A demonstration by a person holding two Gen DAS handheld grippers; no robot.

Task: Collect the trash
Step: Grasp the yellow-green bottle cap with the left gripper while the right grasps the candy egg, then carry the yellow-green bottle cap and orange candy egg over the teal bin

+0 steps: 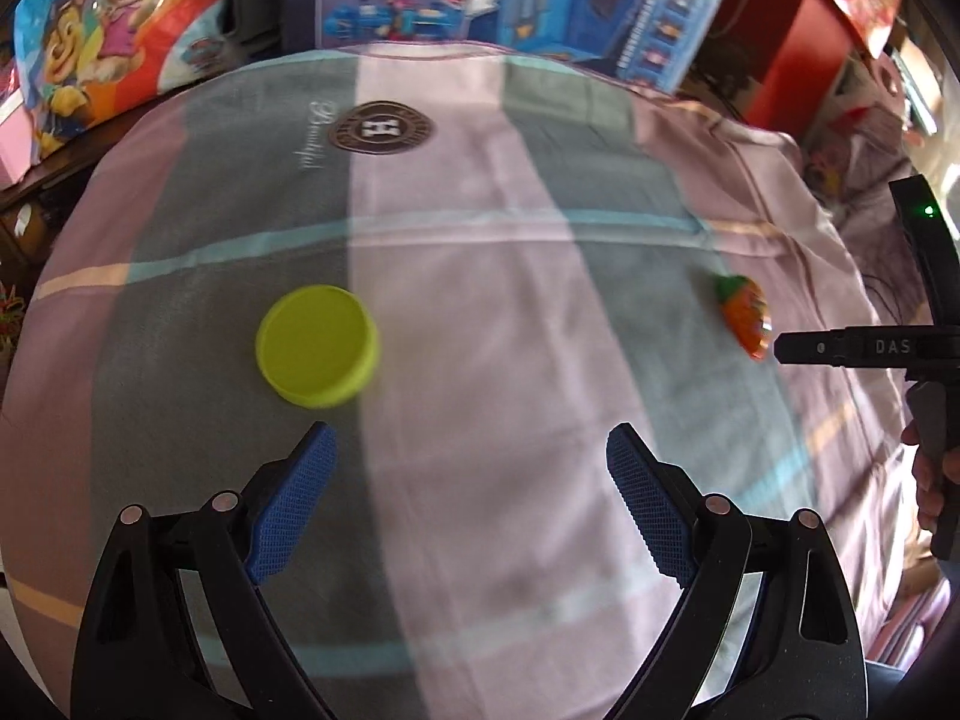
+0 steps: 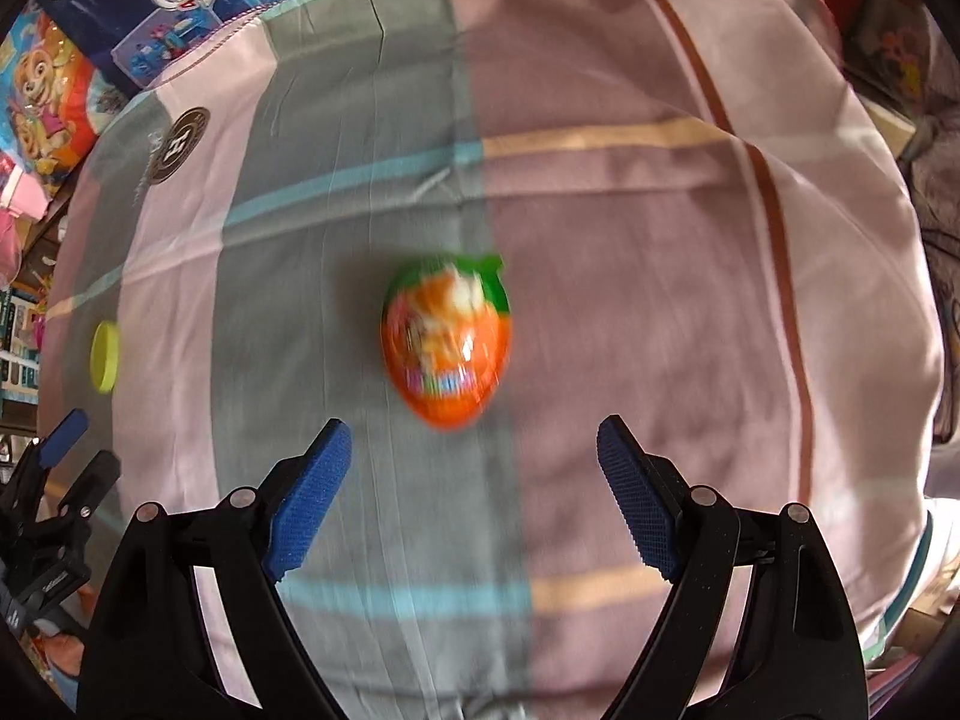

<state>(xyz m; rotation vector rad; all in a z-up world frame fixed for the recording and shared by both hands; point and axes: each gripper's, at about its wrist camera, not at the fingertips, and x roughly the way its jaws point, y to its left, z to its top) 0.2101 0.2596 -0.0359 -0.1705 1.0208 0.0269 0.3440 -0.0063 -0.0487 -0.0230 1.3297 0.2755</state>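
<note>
A yellow-green round lid [image 1: 318, 345] lies on the striped cloth, just ahead and left of my left gripper [image 1: 471, 441], which is open and empty. An orange strawberry-shaped wrapper with a green top [image 2: 447, 342] lies on the cloth just ahead of my right gripper [image 2: 474, 435], which is open and empty. The wrapper also shows in the left wrist view [image 1: 744, 315], next to the right tool. The lid shows small at the far left of the right wrist view [image 2: 105, 356].
The striped pink, grey and teal cloth [image 1: 480, 276] covers the surface, with a round brown logo [image 1: 384, 129]. Toy boxes [image 1: 540, 6] and a cartoon bag [image 1: 108, 30] stand behind it. A red box [image 1: 804, 42] stands at the back right.
</note>
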